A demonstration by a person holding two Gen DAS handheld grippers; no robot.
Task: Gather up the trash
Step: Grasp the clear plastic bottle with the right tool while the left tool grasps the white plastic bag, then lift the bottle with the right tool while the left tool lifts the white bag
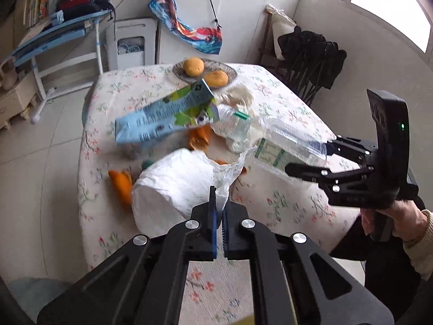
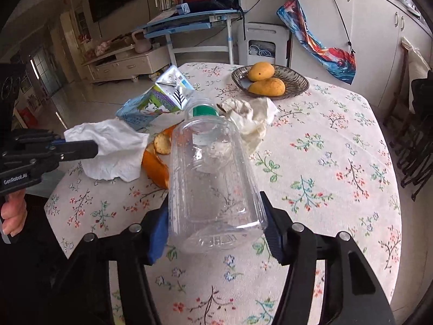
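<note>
My left gripper (image 1: 219,211) is shut on a white plastic bag (image 1: 178,187), held above the floral table; it also shows in the right wrist view (image 2: 89,146) with the bag (image 2: 113,151). My right gripper (image 2: 216,233) is shut on a clear plastic bottle (image 2: 213,187) with a green cap, held over the table; the left wrist view shows the gripper (image 1: 308,159) and the bottle (image 1: 286,146). A blue-green carton (image 1: 165,116) (image 2: 159,100), orange peels (image 1: 121,184) (image 2: 159,159) and a crumpled tissue (image 2: 254,119) lie on the table.
A glass dish (image 2: 297,86) with two mangoes (image 2: 266,86) stands at the table's far side. The table (image 2: 324,162) has a floral cloth. A black chair (image 1: 311,57) stands at the right; a blue desk (image 1: 59,35) and white cabinets stand behind.
</note>
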